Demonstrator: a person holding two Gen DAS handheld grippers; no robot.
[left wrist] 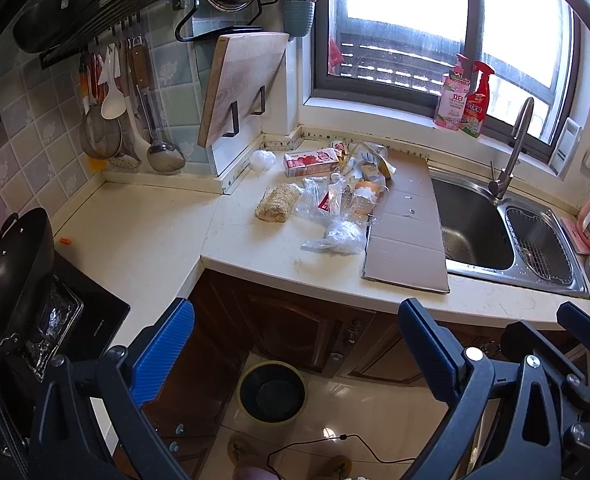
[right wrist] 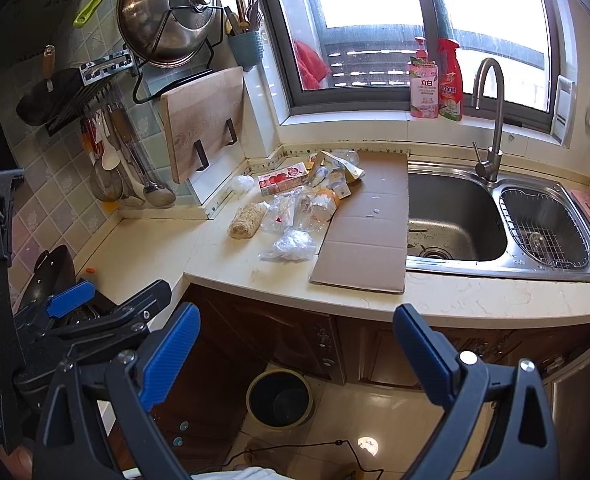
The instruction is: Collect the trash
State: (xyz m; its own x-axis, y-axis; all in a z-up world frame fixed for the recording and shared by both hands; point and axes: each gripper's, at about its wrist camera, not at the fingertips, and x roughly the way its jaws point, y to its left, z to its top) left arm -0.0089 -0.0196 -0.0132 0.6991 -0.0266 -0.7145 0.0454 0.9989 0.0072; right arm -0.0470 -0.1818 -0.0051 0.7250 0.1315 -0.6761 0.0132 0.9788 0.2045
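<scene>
A pile of trash lies on the cream counter point(left wrist: 143, 240): a red juice carton point(left wrist: 311, 161), a tan scrubber roll point(left wrist: 277, 203), clear plastic wrappers point(left wrist: 319, 200), a crumpled plastic bag point(left wrist: 337, 238) and a flat cardboard sheet point(left wrist: 409, 236). The same pile shows in the right wrist view, with the carton point(right wrist: 283, 179) and the bag point(right wrist: 291, 246). A black-lined trash bin point(left wrist: 273, 392) stands on the floor under the counter and also shows in the right wrist view point(right wrist: 279, 398). My left gripper point(left wrist: 295, 352) is open and empty, held in front of the counter. My right gripper point(right wrist: 295, 356) is open and empty beside it.
A steel double sink point(left wrist: 507, 236) with a tap point(left wrist: 513, 152) lies right of the cardboard. A black wok point(left wrist: 15, 272) sits on the hob at left. A cutting board point(left wrist: 245, 84) and hanging utensils point(left wrist: 127, 108) line the wall. Dark cabinet doors point(left wrist: 295, 320) stand below the counter.
</scene>
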